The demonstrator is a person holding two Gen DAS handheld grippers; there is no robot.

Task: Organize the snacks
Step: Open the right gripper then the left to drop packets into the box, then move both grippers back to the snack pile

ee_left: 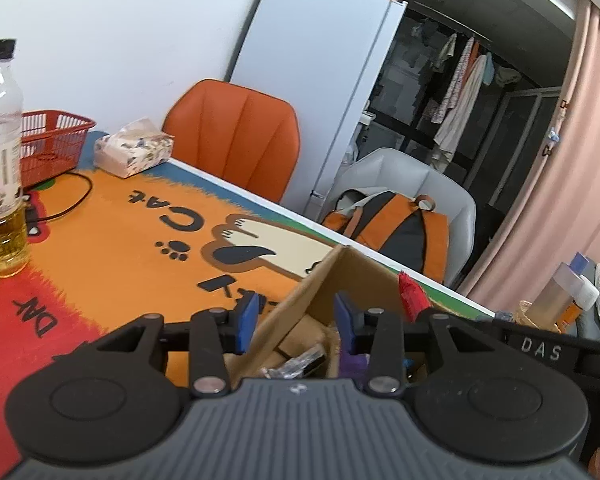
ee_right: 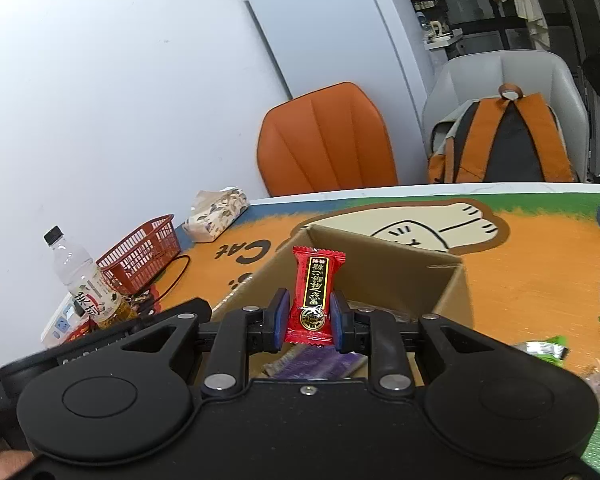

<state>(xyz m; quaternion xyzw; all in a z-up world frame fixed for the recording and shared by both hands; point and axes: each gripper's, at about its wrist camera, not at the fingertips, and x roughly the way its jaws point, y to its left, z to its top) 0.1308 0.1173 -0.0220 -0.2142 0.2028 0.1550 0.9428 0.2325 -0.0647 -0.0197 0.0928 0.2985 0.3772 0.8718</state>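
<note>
- Far left on the table (ee_right: 520, 280), a drink bottle (ee_right: 85, 280) stands by a red mesh basket (ee_right: 140, 254) and a tissue pack (ee_right: 216, 216); none of these looks like part of the sorting.
- The left gripper (ee_left: 296, 320) hangs over the near-left corner of the cardboard box (ee_right: 380, 272), its blue pads apart with nothing between them, one pad outside the box wall and one inside.
- In the box I can make out a purple packet (ee_right: 320, 360) and a clear-and-black wrapper (ee_left: 296, 364), so to my eye some snacks are already put away.
- The right gripper (ee_right: 310, 318) is clamped on a red candy packet (ee_right: 314, 292), held upright over the near side of the box; the pads pinch its lower half.
- That packet is glossy red with a black-and-gold label strip, a round gold emblem low down and crimped ends, and it looks light and crinkly.
- Further right, a green packet (ee_right: 548, 348) and another wrapper at the picture's edge, too blurred to name, lie loose on the table, so I judge the job partly done: the red packet has yet to go in, and those strays remain.
</note>
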